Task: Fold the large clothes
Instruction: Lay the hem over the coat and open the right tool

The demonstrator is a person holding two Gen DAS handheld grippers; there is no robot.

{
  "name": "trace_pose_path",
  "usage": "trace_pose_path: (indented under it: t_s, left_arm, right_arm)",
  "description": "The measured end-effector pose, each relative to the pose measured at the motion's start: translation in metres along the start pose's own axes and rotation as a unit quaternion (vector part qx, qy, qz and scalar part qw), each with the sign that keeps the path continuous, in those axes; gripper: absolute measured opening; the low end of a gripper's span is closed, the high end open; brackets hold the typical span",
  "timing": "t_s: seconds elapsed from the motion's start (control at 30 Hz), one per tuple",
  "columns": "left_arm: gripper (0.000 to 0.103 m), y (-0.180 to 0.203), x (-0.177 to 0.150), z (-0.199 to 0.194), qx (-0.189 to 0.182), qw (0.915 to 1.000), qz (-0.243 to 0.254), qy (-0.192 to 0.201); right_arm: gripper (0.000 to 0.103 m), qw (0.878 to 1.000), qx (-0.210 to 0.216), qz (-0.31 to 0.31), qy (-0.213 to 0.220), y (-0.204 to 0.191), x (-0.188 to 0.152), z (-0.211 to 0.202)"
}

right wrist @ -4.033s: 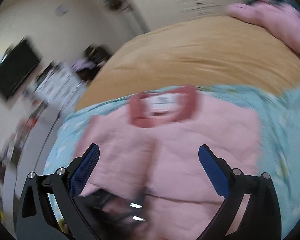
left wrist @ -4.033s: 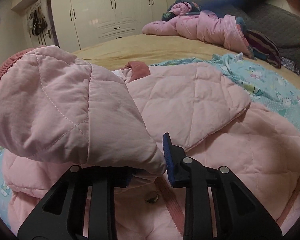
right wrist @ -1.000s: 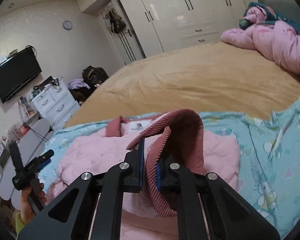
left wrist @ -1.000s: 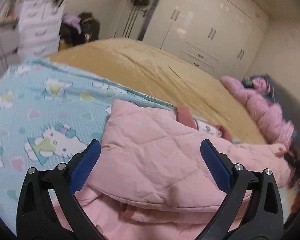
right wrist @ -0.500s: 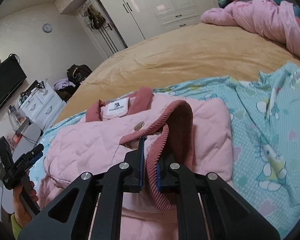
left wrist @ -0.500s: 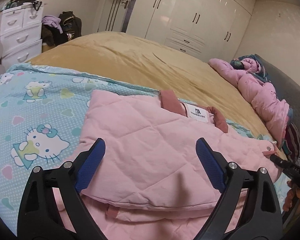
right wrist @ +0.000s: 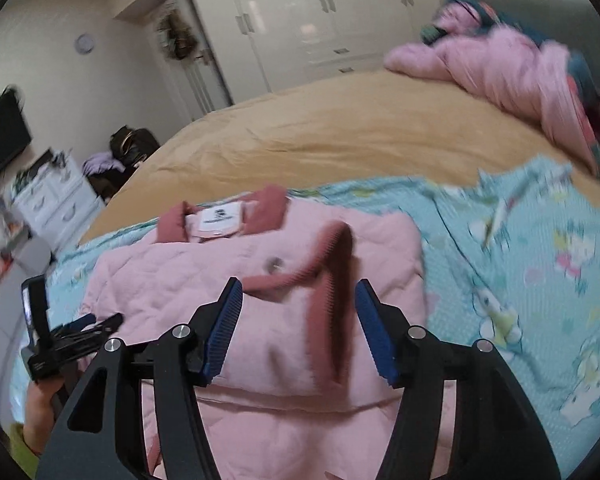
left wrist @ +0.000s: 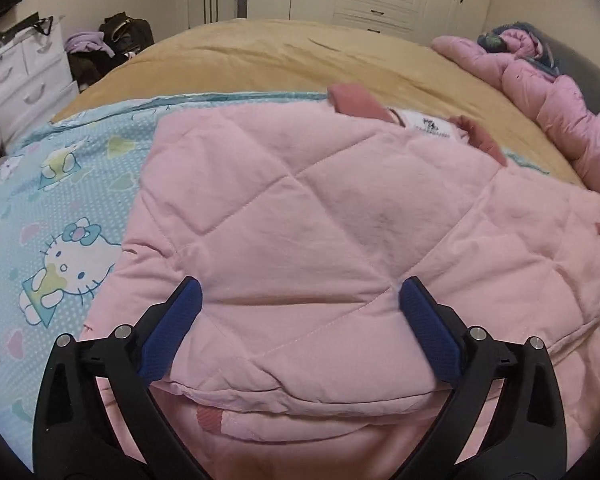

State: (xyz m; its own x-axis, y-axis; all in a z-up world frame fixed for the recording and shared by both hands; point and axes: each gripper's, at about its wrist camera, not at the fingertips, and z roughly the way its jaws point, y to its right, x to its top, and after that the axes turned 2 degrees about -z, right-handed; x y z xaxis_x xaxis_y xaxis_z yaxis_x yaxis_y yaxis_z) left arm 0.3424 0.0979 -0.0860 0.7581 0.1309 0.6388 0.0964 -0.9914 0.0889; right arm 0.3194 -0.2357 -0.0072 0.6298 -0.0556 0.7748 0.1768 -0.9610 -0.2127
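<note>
- A pink quilted jacket (left wrist: 320, 216) lies partly folded on a light-blue cartoon-cat sheet (left wrist: 60, 208), which covers the near part of a bed with a mustard-yellow bedspread (left wrist: 284, 60).
- A heap of pink padded bedding (right wrist: 508, 68) sits at the far right of the bed; a white drawer unit (left wrist: 24, 76) and dark bags (left wrist: 120, 40) stand at the far left, with a white wardrobe (right wrist: 300, 24) behind.
- The jacket has diamond stitching, a darker ribbed collar (right wrist: 228, 220) with a white label (right wrist: 220, 216), and a folded sleeve on top ending in a ribbed cuff (right wrist: 332, 264).
- The left hand-held gripper (left wrist: 300, 320) is spread wide over the near folded edge, gripping nothing.
- The right hand-held gripper (right wrist: 298, 328) is spread, its blue pads either side of the cuff, apart from it.
- Only the right wrist view shows the cuff, a metal snap (right wrist: 272, 265), a wall clock (right wrist: 85, 43) and the other gripper at near left.
</note>
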Motion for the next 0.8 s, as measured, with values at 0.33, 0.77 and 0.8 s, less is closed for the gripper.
trace_pose_path:
  t_s: [0.33, 0.77, 0.8]
  left_arm:
    - [0.093, -0.009, -0.004, 0.001, -0.022, 0.9997, -0.013, -0.001]
    - [0.093, -0.004, -0.003, 0.0, -0.023, 0.9997, -0.006, -0.002]
    - [0.093, -0.004, -0.003, 0.0, -0.023, 0.9997, -0.005, -0.002]
  right_arm:
    - [0.073, 0.995, 0.024, -0.081, -0.047, -0.067, 0.011, 0.046]
    - [0.086, 0.986, -0.026, -0.066, -0.152, -0.058, -0.032, 0.128]
    - [0.086, 0.986, -0.026, -0.064, -0.152, -0.059, -0.032, 0.127]
